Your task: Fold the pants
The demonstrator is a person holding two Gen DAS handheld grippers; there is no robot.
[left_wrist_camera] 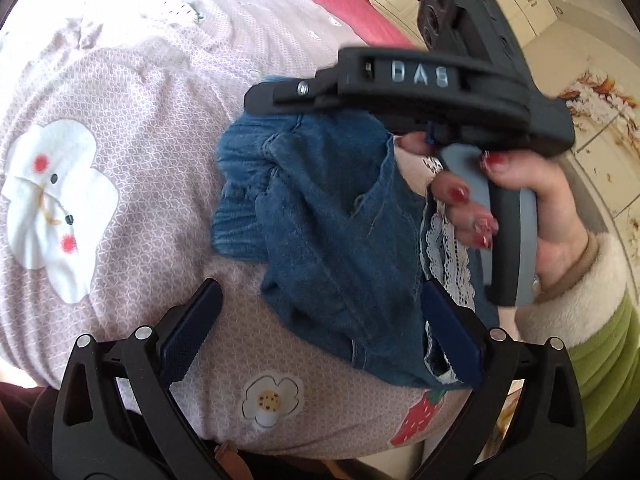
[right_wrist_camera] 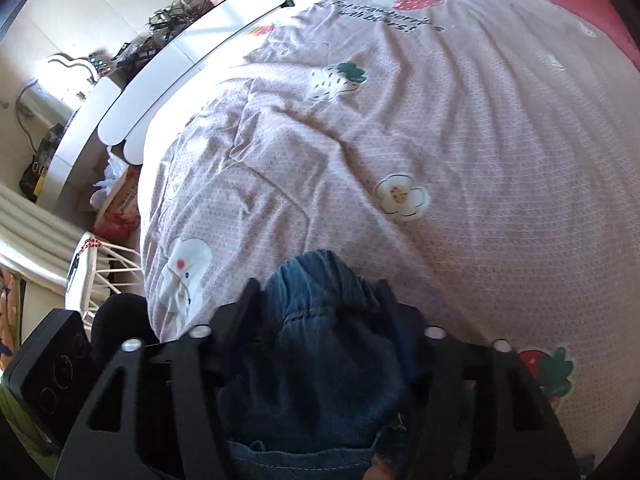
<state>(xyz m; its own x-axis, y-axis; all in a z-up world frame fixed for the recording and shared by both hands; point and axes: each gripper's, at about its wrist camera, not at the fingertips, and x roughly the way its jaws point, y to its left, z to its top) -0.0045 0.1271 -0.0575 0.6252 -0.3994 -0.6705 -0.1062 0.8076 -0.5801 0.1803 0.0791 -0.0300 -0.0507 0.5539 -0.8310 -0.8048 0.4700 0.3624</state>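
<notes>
The pants [left_wrist_camera: 320,216] sit on the bed [left_wrist_camera: 140,92] bunched, not yet folded flat. Your right gripper [right_wrist_camera: 320,312] straddles the waistband, though whether it pinches, I cannot tell. Your left gripper [left_wrist_camera: 320,336] stands apart, one finger against the denim.

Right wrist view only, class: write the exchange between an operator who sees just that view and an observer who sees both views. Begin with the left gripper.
Operator: I see denim between my fingers. Where is the left gripper?
Observer: The left gripper is open, with the near end of the pants partly between its fingers.
Operator: Any trim on them?
Observer: White lace runs along one edge, beside the hand that holds the right gripper.
</notes>
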